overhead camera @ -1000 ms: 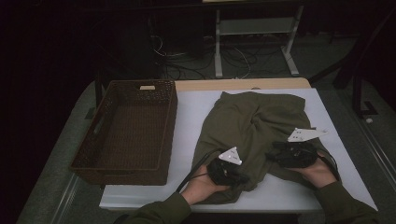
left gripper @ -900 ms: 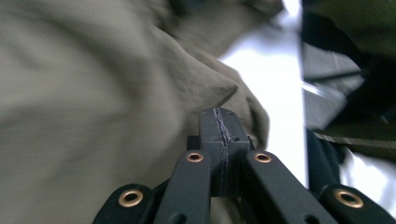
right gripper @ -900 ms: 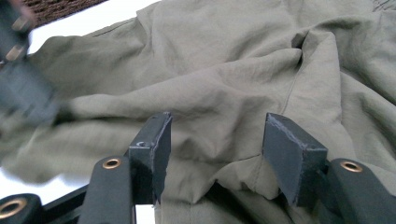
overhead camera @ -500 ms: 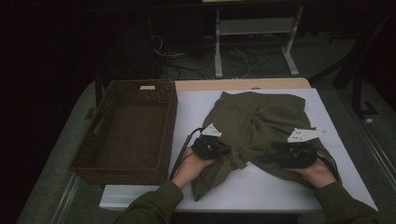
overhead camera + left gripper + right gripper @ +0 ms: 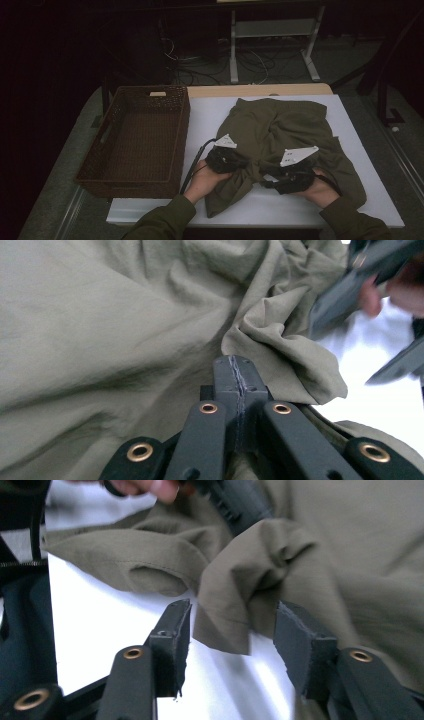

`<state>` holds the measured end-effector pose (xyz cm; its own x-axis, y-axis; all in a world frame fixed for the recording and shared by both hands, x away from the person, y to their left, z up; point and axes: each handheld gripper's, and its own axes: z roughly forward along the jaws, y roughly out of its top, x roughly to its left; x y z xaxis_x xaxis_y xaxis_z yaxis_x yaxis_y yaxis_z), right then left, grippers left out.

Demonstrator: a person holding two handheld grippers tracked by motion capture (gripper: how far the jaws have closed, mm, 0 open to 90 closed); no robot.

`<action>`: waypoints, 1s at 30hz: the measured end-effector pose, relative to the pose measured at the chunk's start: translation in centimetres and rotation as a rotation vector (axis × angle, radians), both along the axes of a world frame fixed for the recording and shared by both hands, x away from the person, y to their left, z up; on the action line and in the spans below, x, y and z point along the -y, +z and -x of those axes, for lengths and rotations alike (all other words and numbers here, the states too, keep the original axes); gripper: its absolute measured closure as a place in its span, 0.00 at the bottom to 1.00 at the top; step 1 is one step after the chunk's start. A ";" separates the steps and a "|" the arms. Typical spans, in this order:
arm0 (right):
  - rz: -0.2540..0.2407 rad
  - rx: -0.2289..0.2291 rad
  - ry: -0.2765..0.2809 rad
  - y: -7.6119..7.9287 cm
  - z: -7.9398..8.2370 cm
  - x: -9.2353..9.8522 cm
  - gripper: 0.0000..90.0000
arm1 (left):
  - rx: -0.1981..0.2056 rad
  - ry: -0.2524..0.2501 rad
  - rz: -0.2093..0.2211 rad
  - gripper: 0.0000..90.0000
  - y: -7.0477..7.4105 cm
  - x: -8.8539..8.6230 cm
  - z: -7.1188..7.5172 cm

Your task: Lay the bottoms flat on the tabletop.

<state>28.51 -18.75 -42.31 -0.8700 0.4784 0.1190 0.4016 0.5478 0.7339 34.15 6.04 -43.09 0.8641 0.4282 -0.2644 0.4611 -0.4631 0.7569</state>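
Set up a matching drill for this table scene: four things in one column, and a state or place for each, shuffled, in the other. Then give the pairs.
Things:
1. left gripper
2. right gripper
3. wicker basket
4. olive garment

States or places:
A. empty, at the table's left side
B. jaws shut
C. crumpled on the white tabletop
D. jaws apart, a fold of cloth between them; they have just been closing

Pairs: 1-B, 2-D, 3-A, 4-C

Right gripper (image 5: 232, 630) jaws closing around olive garment (image 5: 260, 565) fold, white table (image 5: 100, 620)
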 end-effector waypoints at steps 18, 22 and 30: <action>-0.085 -0.048 -0.145 1.1 -1.2 5.9 0.75 | 0.060 -0.093 0.013 0.86 0.4 1.5 2.1; -0.095 -0.025 -0.164 1.2 -1.4 6.3 0.60 | 0.074 -0.112 0.014 0.76 1.2 1.1 3.2; -0.074 0.025 -0.222 1.2 -1.7 7.0 0.49 | 0.036 -0.144 0.012 0.63 1.4 0.1 5.3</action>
